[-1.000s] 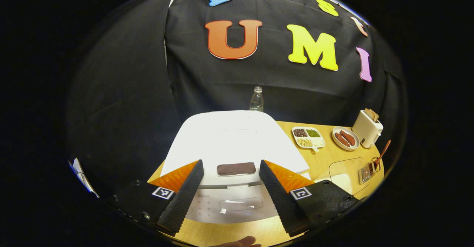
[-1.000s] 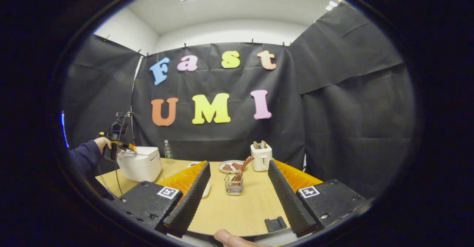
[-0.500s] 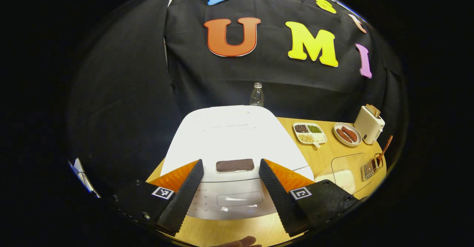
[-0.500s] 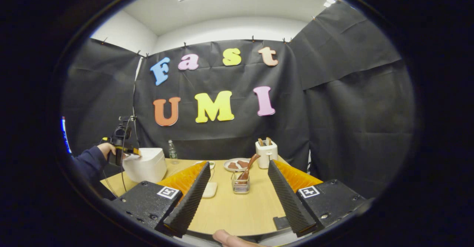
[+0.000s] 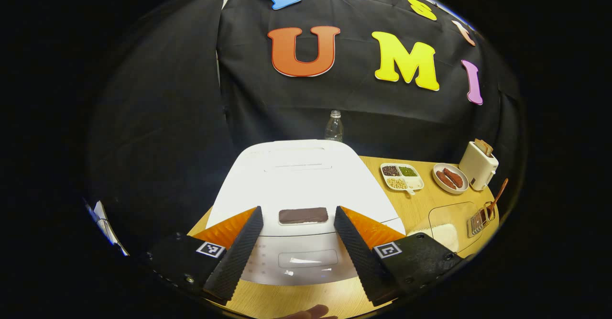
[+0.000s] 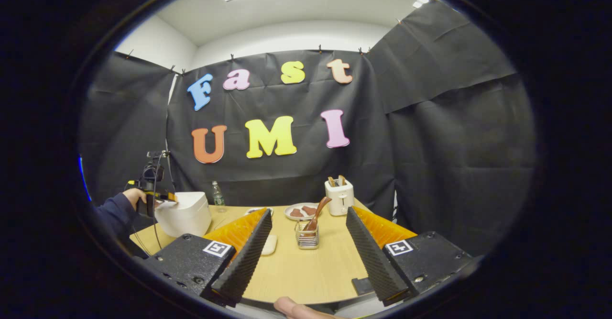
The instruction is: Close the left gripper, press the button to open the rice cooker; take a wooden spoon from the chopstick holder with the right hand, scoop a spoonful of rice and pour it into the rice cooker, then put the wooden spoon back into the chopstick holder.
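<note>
Little is changing since a second ago: the left gripper (image 5: 298,245) is hovering, fingers spread wide, above the closed white rice cooker (image 5: 299,180), whose dark rectangular button (image 5: 303,215) is lying crosswise at twelve o'clock between them. The right gripper (image 6: 306,257) is likewise waiting released, the wooden spoon (image 6: 317,212) in the wire chopstick holder (image 6: 306,236) at twelve o'clock.

White plastic rice cooker (image 5: 299,180): plain white body and lid.
Rectangular button on the cooker lid (image 5: 303,215): dark brown.
Wooden table top (image 6: 306,266): pale tan, fine grain.
Long-handled wooden spoon (image 6: 317,212): reddish brown.
Wire chopstick holder (image 6: 307,237): silver metal mesh.
Boxy toaster (image 6: 339,196): cream white; slices in it brown.
Divided white dish (image 5: 401,176): dark brown, green and beige fillings.
Round plate (image 5: 450,178): white, reddish-brown pieces.
Person's sleeve (image 6: 112,214): dark navy.
</note>
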Demonstrator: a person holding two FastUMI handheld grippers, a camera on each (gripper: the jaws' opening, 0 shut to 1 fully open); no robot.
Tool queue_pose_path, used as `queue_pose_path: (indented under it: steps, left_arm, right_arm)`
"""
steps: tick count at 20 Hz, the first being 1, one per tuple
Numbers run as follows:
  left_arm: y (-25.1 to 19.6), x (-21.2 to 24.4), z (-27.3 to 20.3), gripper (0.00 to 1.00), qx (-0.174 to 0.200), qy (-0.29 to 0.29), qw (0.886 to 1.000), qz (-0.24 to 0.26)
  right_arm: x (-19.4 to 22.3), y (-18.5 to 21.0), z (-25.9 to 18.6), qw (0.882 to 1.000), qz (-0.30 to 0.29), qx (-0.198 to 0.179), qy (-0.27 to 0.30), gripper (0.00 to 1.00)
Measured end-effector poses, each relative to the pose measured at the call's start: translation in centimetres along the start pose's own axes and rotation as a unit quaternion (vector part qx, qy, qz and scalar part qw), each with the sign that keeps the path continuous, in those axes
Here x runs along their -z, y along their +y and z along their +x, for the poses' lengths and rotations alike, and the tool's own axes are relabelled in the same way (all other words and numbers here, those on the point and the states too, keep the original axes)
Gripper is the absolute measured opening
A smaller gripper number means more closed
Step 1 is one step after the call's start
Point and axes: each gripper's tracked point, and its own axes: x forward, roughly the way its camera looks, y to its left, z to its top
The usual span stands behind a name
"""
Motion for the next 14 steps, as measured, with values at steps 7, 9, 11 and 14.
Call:
queue_pose_path:
  steps: [7, 9, 11, 14]
  left_arm:
    - [-1.6, -2.9, -5.2, 0.94, 0.031, -0.045, 0.998, -0.02]
    - [-2.9, -4.6, -8.5, 0.95, 0.05, -0.079, 0.995, -0.021]
    - [-3.6, -5.8, -11.8, 0.95, 0.049, -0.113, 0.992, -0.006]
    - [-5.6, -6.4, -17.4, 0.94, 0.057, -0.148, 0.987, 0.008]
  right_arm:
    - [-1.2, -1.2, 0.2, 1.0, 0.0, 0.018, -0.012, 1.0]
    - [-1.3, -1.4, 0.7, 1.0, -0.005, 0.019, -0.007, 1.0]
    - [-1.6, -1.6, 1.0, 1.0, -0.005, 0.021, -0.003, 1.0]
    - [-1.9, -1.7, 1.3, 1.0, 0.002, 0.022, 0.005, 1.0]
